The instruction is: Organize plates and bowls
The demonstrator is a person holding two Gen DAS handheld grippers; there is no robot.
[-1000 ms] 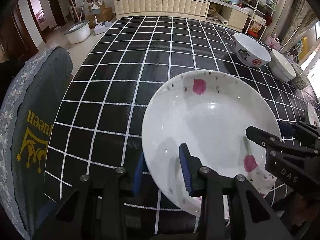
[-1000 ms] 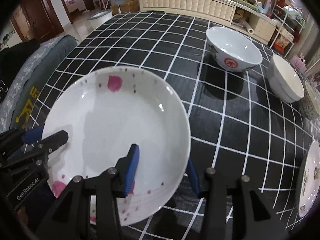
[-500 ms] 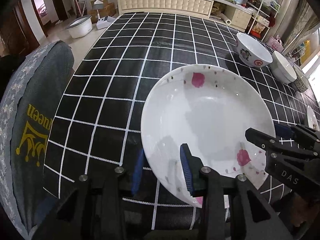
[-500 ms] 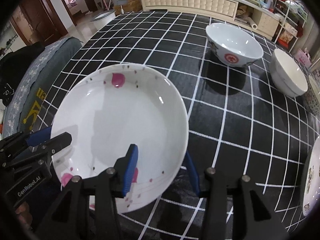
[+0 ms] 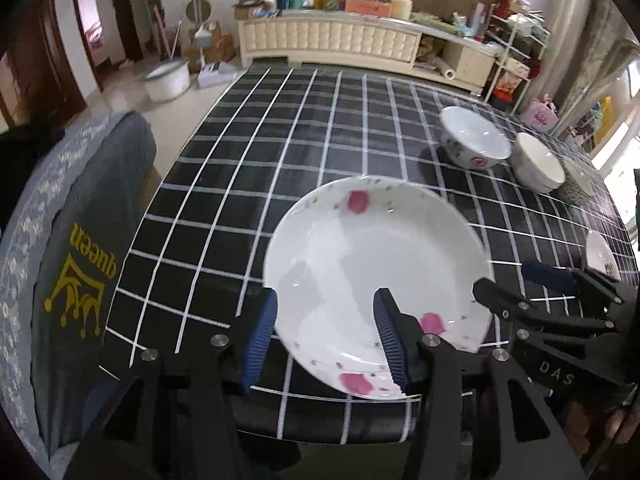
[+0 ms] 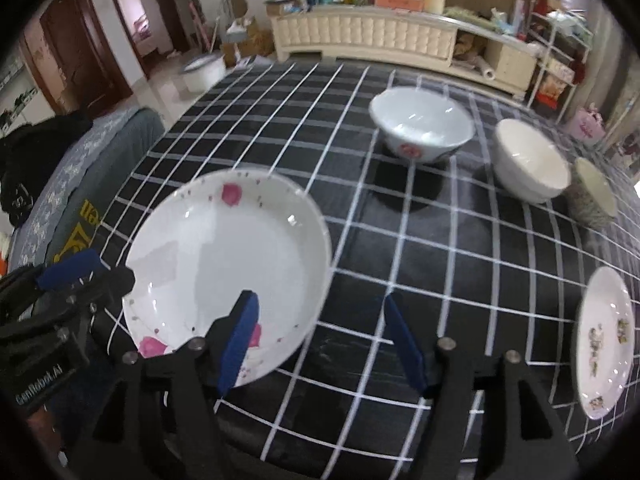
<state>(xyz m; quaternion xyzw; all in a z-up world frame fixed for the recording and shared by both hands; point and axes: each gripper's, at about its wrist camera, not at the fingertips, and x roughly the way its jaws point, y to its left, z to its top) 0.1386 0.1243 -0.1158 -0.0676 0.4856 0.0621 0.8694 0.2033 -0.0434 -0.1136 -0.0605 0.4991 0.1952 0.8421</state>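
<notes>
White plate (image 5: pixel 376 264) between opening jaws

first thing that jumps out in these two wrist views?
The big white plate with pink blotches sits at the near table edge, both grippers opening around its rim. Behind it, two white bowls stand on the black grid tablecloth.

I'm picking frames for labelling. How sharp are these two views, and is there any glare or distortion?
Left wrist view: motion-smeared, the pink-petal plate soft-edged; fisheye bends the checked tablecloth lines. Right wrist view: also soft, a small glare spot on that plate's rim, and dark shadow beneath the red-marked bowl.
</notes>
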